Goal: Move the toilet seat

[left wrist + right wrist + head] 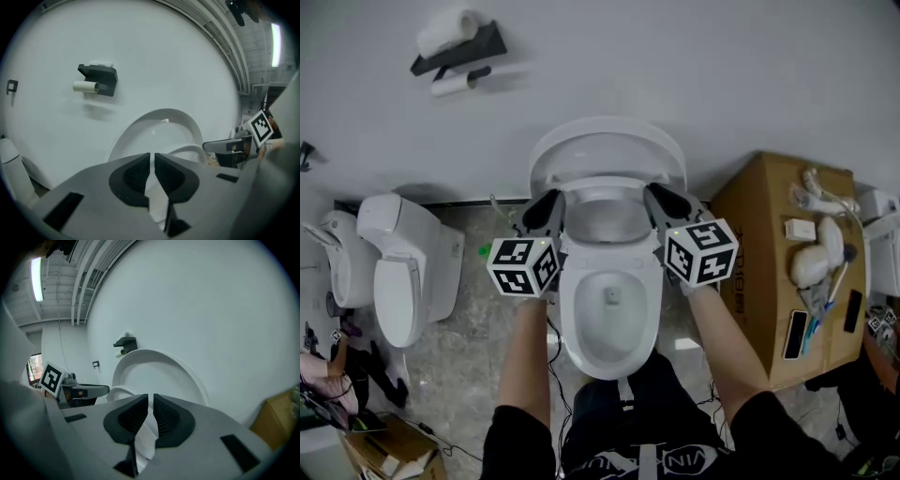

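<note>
A white toilet stands against the wall, its lid upright and its bowl open below. The toilet seat is tilted up between lid and bowl. My left gripper is shut on the seat's left edge, and my right gripper is shut on its right edge. In the left gripper view the seat's white rim sits between the nearly closed pads of the left gripper. The right gripper view shows the same rim in the right gripper, with the lid behind it.
A second white toilet stands to the left. A black paper-roll holder hangs on the wall. At the right, close to my right arm, is a cardboard box with small items on top. The person's legs are in front of the bowl.
</note>
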Available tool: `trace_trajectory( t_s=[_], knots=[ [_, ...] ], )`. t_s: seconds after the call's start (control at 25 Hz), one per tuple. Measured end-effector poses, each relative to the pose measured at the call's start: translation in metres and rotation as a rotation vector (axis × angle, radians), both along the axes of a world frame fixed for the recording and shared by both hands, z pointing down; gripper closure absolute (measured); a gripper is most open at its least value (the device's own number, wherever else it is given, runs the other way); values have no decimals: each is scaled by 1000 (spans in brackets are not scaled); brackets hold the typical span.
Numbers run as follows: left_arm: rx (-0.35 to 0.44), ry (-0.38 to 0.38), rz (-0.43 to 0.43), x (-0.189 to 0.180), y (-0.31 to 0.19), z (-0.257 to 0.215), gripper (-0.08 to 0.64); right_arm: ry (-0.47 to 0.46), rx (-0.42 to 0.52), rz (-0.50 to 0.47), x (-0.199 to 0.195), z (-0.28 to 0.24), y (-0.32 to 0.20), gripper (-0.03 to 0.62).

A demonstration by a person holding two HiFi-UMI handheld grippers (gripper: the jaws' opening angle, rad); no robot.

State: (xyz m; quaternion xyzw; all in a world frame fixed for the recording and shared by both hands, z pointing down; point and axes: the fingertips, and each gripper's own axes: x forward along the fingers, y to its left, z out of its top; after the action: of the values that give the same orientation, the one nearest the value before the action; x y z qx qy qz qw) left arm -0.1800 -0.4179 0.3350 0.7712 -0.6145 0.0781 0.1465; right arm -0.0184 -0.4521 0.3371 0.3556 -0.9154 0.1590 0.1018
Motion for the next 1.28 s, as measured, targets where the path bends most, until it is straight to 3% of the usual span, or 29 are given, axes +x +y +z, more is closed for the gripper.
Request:
trace_trajectory(
  t_s=[0.52,0.68,0.76,1.28],
  knots=[
    [8,24,-13,-1,-7,0,526,12,19,-14,-2,-1,-6,548],
    [9,62,-33,-3,-1,0,526,-32,24,-13,0,-5,1,584],
    [11,54,-46,-4,4,-2,554,-52,30,-16,1,-9,6,584],
    [50,19,-13,-1,69,-18,555,-25,67,-82,-2,-17,70,584]
  ],
)
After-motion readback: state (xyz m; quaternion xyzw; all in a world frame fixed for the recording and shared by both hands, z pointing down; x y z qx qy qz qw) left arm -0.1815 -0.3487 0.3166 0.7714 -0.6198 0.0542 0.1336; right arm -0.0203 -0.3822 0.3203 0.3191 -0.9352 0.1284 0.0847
